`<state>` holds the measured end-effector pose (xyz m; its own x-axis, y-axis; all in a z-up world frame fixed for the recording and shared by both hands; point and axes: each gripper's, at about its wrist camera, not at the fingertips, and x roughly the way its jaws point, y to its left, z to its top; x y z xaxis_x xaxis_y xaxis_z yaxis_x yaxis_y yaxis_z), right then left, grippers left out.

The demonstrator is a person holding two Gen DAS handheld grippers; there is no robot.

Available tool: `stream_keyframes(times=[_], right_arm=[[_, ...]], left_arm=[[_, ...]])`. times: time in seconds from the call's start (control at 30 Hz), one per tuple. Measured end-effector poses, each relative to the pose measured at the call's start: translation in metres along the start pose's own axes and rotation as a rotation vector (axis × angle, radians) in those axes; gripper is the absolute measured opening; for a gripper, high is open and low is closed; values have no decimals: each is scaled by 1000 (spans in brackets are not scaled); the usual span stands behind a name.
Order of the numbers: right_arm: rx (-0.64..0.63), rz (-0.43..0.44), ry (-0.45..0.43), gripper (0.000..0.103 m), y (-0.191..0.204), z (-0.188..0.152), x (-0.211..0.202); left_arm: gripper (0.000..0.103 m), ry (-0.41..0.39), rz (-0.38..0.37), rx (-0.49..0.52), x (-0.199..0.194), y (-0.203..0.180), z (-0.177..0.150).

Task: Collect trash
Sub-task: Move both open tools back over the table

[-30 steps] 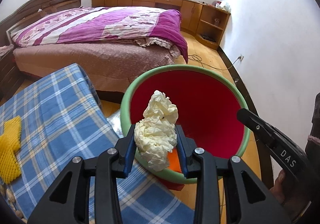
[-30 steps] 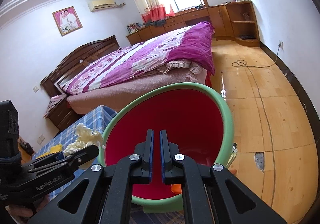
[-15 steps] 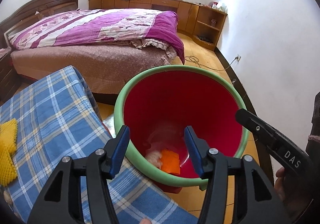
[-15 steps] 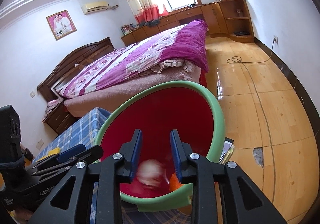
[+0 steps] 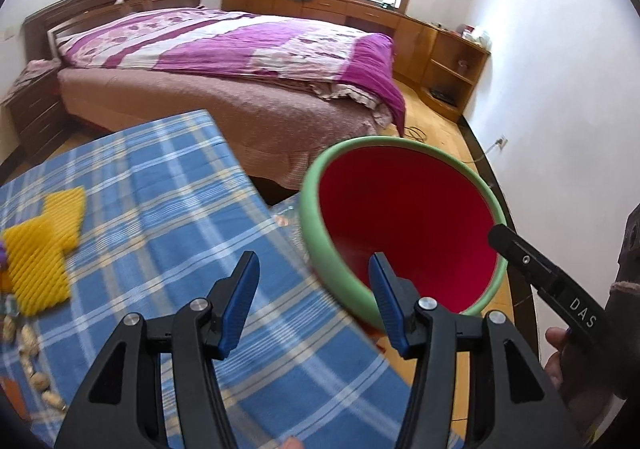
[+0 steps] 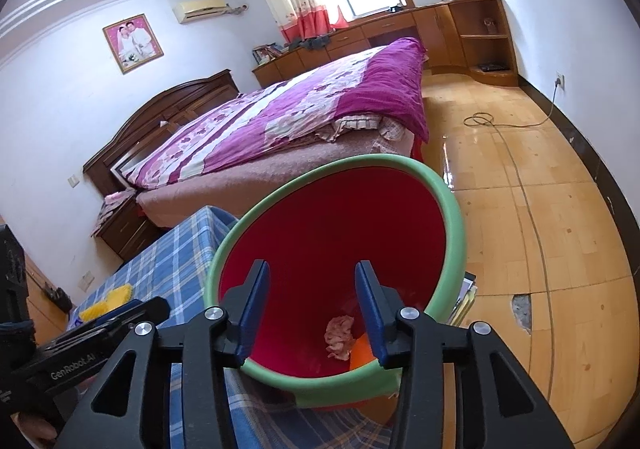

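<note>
Both tongs, left (image 5: pixel 312 301) and right (image 6: pixel 308 309), empty, jaws just spread apart over red bin (image 6: pixel 452 209) with crumpled paper (image 6: pixel 339 337) inside.

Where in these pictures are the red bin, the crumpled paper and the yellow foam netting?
red bin (image 6: pixel 452 209), right wrist view, on its green rim.
crumpled paper (image 6: pixel 339 337), right wrist view, middle of the wad at the bin's bottom.
yellow foam netting (image 5: pixel 40 253), left wrist view, middle of the piece on the checked cloth.
</note>
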<state>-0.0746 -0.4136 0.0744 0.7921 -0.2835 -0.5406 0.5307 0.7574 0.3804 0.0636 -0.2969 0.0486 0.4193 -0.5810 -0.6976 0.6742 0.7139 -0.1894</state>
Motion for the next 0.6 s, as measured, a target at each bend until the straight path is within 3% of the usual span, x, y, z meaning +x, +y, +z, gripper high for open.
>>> stream_keyframes(times=[0.47,0.6], right_arm=[[-53,68,58,53,41,-18,-3],[-81,83,78,60,56,-25,-4]], left_arm=[[57,-24,147,-117,-56,59,-32],[57,-42,198,-160,-76,76,-42]])
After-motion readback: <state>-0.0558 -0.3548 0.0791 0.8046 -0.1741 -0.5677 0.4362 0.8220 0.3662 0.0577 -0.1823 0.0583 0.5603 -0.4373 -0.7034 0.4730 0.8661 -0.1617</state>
